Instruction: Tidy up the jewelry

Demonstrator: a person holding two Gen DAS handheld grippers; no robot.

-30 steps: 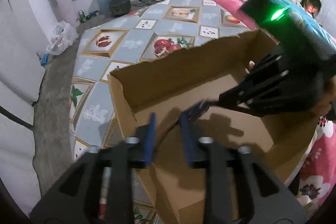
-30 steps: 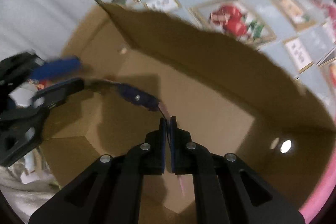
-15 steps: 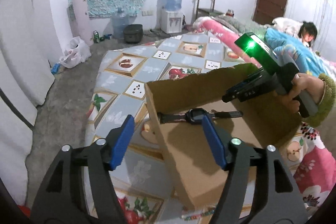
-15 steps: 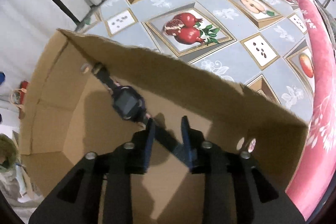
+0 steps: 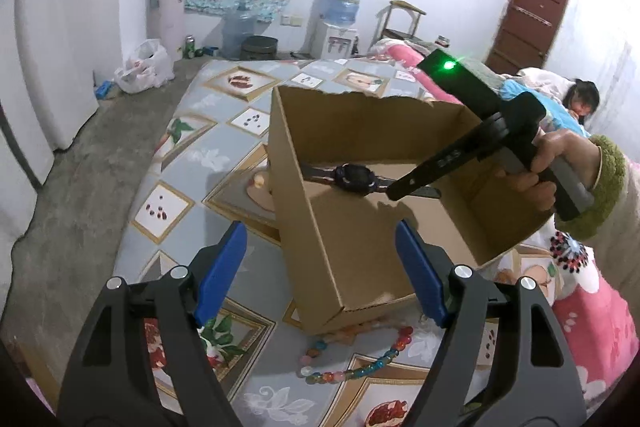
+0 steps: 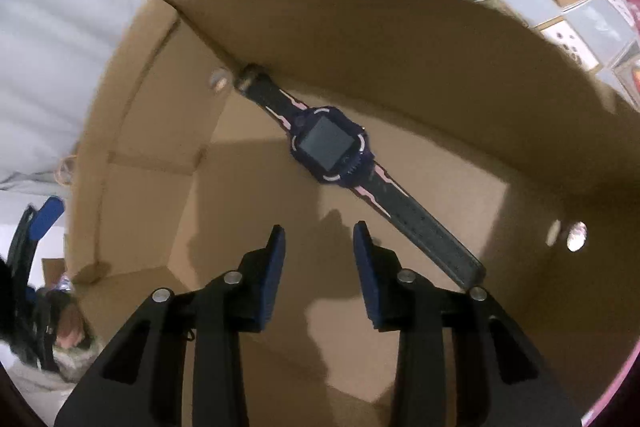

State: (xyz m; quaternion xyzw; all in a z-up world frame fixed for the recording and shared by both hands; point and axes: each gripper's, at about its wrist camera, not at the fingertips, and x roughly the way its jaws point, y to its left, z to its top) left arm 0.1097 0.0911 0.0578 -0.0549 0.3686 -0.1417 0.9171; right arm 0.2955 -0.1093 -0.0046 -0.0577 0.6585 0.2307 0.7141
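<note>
a watch (image 6: pixel 332 151) lies mid-frame inside the cardboard box (image 6: pixel 400 39); right gripper (image 6: pixel 319 259) and left gripper (image 5: pixel 320 275) both spread, empty. lift the right one straight out, clear of the strap.

dark watch (image 6: pixel 330 149) flat, strap straight, inside open cardboard box (image 5: pixel 360 123); bead necklace (image 5: pixel 356 359) outside box.

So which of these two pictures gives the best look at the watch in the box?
The right wrist view: the watch lies flat and unobstructed in the cardboard box, with its square screen and both straps visible. In the left wrist view it appears smaller, side-on, and the right hand-held gripper covers one strap.
</note>
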